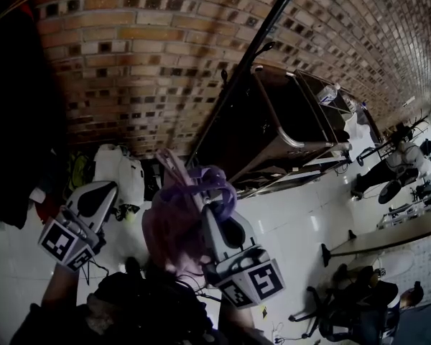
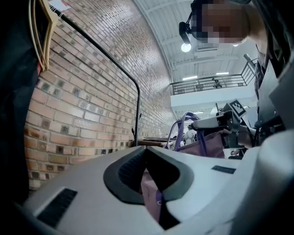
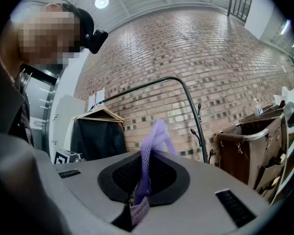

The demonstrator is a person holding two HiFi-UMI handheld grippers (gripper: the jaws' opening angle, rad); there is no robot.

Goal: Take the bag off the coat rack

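A pink bag (image 1: 174,230) with purple straps (image 1: 205,182) hangs free in front of me, below the black coat rack pole (image 1: 251,56). My right gripper (image 1: 217,218) is shut on a purple strap (image 3: 148,165) that rises out of its jaws. My left gripper (image 1: 100,192) is to the bag's left; in the left gripper view its jaws are closed with a fold of pink bag fabric (image 2: 149,195) pinched between them. That view also shows the bag body (image 2: 208,143) at right under the right gripper (image 2: 225,124).
A brick wall (image 1: 144,56) stands behind the rack. A brown canvas cart (image 1: 273,121) sits to the rack's right. A dark coat on a wooden hanger (image 3: 98,131) hangs on the rack rail (image 3: 186,89). White bags (image 1: 122,171) lie on the floor at left.
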